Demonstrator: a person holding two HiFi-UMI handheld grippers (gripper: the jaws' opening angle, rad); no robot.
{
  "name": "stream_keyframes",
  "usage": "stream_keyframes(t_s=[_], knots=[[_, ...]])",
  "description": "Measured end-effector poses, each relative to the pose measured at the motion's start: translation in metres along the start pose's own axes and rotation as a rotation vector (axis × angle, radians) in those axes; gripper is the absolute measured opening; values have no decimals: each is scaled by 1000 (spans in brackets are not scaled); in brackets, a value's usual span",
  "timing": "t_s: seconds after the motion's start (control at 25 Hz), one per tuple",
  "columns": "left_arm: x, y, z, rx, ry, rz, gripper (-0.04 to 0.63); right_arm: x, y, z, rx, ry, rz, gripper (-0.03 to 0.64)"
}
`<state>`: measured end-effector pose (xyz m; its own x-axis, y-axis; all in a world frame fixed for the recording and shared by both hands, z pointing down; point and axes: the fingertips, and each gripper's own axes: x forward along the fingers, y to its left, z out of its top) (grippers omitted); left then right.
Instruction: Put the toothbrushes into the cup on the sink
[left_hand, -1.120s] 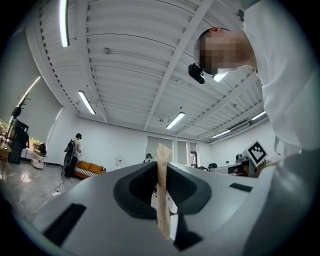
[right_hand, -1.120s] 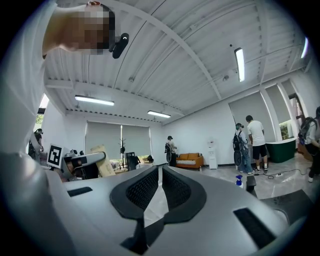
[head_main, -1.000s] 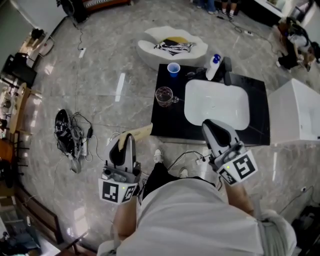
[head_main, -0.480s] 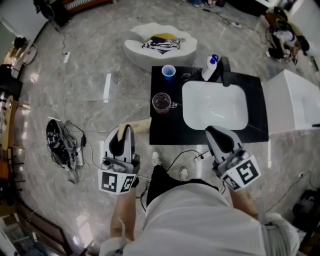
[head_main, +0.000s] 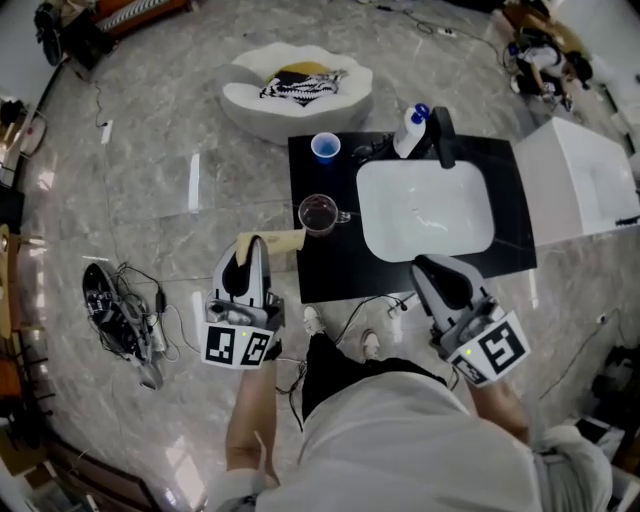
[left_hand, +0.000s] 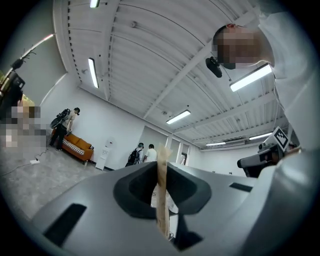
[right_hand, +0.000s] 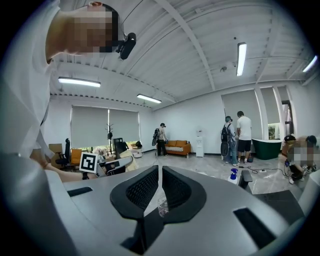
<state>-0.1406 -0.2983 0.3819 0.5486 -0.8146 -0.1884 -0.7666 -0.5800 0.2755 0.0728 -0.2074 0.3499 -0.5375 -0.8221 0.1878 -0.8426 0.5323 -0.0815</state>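
My left gripper (head_main: 250, 248) is shut on a flat tan toothbrush (head_main: 278, 241) that sticks out to the right, toward the counter's left edge. In the left gripper view the toothbrush (left_hand: 162, 192) shows edge-on as a thin strip pinched between the jaws of the left gripper (left_hand: 162, 175). A clear glass cup (head_main: 320, 213) stands on the black counter (head_main: 330, 270) left of the white basin (head_main: 425, 208), a short way past the toothbrush's end. My right gripper (head_main: 428, 264) hangs over the counter's front edge, shut and holding nothing; its jaws (right_hand: 160, 185) nearly touch.
A blue cup (head_main: 324, 146) stands at the counter's back left; a blue-capped white bottle (head_main: 408, 130) and dark faucet (head_main: 440, 135) are behind the basin. A white cabinet (head_main: 575, 180) adjoins on the right. Cables (head_main: 125, 310) lie on the floor at left. People stand far off.
The view has swung, so the sink sits lower and further left in it. Both grippers keep their state; the toothbrush's end is now nearer the glass cup.
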Motion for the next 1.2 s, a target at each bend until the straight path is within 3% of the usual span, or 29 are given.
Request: stream_keyframes(t_s=[1.2], knots=[[88, 61, -127, -292, 184, -83, 41, 27, -27, -27, 94, 111, -186, 49]])
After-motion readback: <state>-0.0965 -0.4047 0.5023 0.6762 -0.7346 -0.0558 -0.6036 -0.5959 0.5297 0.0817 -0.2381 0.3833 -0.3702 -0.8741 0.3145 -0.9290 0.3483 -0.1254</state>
